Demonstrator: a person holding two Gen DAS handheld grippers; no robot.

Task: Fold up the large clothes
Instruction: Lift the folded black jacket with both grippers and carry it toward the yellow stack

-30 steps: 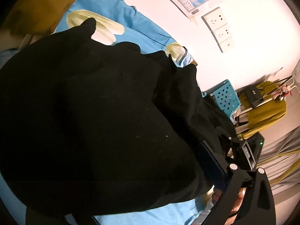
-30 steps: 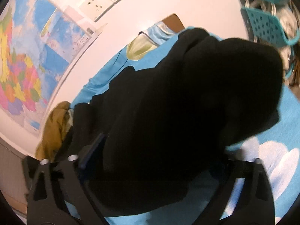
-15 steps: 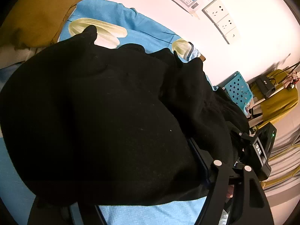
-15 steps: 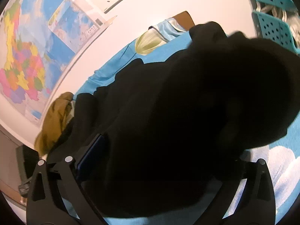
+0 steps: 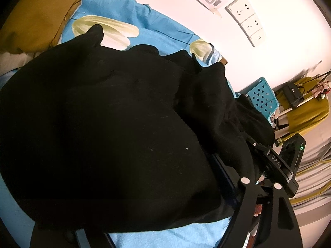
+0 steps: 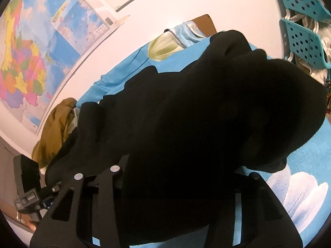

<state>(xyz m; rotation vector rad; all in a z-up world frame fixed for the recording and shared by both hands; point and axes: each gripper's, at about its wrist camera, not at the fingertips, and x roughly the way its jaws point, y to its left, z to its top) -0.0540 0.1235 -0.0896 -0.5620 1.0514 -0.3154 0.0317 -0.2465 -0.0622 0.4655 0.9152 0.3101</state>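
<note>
a black garment [image 5: 115, 128] is filling most of both wrist views, lying bunched on a blue sheet [image 5: 157, 35] printed with pale flower shapes. in the left wrist view the cloth is draping over the left gripper [image 5: 157, 217], hiding one finger entirely; only the other finger's frame is showing at the lower right of the frame, so i cannot tell how far its jaws are standing apart or whether they are pinching fabric. in the right wrist view the same garment [image 6: 206, 124] is spilling over the right gripper [image 6: 178, 186], whose two finger frames are showing at the lower left and lower right, set widely apart with cloth heaped between them; the tips are buried, so whether it is gripping cannot be told. a mustard cloth [image 5: 39, 14] is lying at the upper left of the left view, beside the garment. a turquoise perforated basket [image 6: 302, 43] is sitting at the upper right of the right view, and a coloured map [image 6: 22, 62] is hanging on the wall at the left.
</note>
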